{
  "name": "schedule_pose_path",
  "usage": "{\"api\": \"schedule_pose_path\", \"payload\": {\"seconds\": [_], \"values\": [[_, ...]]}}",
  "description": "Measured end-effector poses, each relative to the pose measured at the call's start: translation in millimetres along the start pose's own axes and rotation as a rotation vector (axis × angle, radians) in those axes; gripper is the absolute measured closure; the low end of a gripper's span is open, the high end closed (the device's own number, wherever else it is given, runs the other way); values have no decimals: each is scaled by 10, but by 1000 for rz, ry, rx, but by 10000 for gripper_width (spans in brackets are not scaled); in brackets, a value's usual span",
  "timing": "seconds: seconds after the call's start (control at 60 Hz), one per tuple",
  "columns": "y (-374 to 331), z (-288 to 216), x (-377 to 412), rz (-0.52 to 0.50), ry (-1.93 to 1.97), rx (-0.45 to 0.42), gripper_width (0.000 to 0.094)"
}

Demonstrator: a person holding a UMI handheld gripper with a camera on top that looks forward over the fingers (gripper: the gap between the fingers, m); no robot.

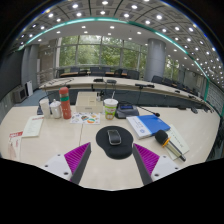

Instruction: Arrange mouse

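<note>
A dark grey mouse [113, 136] lies on a round black mouse pad [113, 144] on the beige table [60, 140]. My gripper [112, 165] hovers just short of the pad. Its two fingers, with magenta pads [74, 156], stand wide apart on either side of the pad's near edge. Nothing is between the fingers. The mouse is just ahead of them, centred.
Behind the pad stand a green-labelled cup [110, 107], a red bottle [65, 103] and white containers [46, 107]. A blue book [147, 124] and a dark tool [163, 139] lie at the right. Papers [22, 135] lie at the left. Office desks stand beyond.
</note>
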State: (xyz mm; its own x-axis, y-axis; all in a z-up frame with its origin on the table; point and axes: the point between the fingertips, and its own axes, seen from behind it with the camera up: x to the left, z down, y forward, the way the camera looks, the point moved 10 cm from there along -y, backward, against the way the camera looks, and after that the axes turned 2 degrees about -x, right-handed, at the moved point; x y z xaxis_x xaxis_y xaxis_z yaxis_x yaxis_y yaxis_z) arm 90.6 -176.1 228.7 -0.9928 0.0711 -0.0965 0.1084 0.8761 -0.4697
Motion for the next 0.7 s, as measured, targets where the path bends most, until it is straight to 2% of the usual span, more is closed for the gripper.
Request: {"api": "schedule_pose_path", "payload": {"seconds": [0.283, 0.7], "values": [[-1205, 229, 308, 10, -12, -22, 81], [-1627, 354, 458, 13, -11, -53, 80]]}}
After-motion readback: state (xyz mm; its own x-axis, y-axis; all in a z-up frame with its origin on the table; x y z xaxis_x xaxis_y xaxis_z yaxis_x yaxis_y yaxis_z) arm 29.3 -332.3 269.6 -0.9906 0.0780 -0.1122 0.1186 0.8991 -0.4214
